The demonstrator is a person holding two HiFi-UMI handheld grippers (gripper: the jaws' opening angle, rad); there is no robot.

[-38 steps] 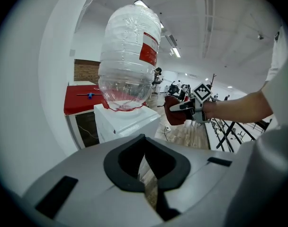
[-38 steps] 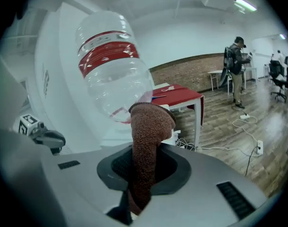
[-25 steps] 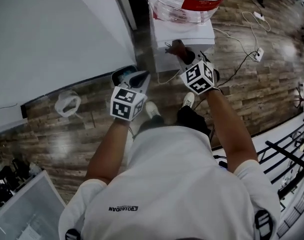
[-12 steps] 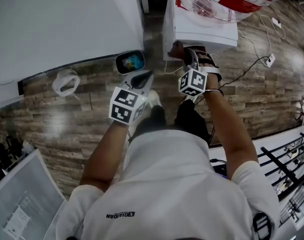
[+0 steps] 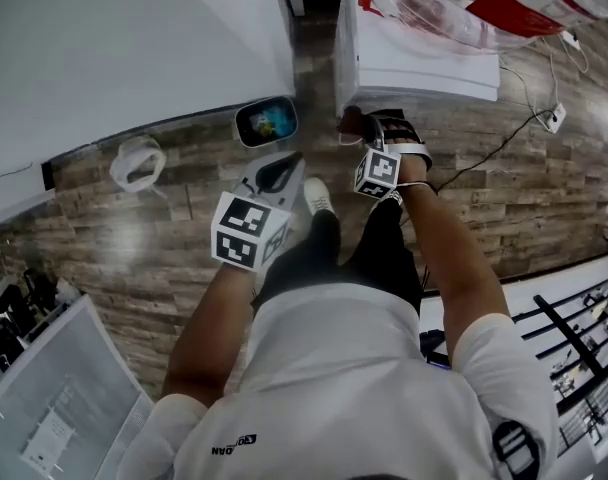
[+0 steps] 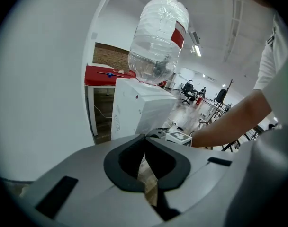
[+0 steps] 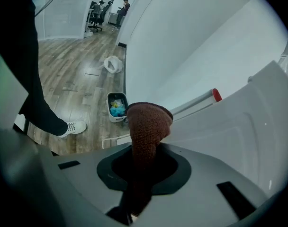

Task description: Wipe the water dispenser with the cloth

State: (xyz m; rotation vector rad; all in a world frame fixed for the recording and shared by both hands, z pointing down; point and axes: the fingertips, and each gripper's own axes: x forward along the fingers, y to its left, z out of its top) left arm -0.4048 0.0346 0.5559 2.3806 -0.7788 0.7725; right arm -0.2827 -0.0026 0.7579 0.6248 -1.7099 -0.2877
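Note:
The white water dispenser point(image 5: 414, 63) stands at the top of the head view with a clear bottle point(image 5: 454, 3) bearing a red label on it. It also shows in the left gripper view as a white cabinet point(image 6: 139, 112) under the bottle point(image 6: 158, 41). My right gripper point(image 5: 369, 133) is shut on a brown knitted cloth point(image 7: 146, 126), whose bunched end point(image 5: 351, 123) sits against the dispenser's lower front point(image 7: 229, 131). My left gripper point(image 5: 276, 173) is held away from the dispenser over the floor, jaws shut with nothing between them.
A small waste bin point(image 5: 264, 121) with coloured scraps stands by the white wall point(image 5: 114, 58), left of the dispenser. A white bag point(image 5: 136, 163) lies on the wood floor. Cables and a power strip point(image 5: 554, 118) lie to the right. My white shoe point(image 5: 316, 196) is below the grippers.
The head view has shifted, so the dispenser sits further right and higher. My right gripper has gone down the dispenser's front with the cloth. The left gripper stays shut and low.

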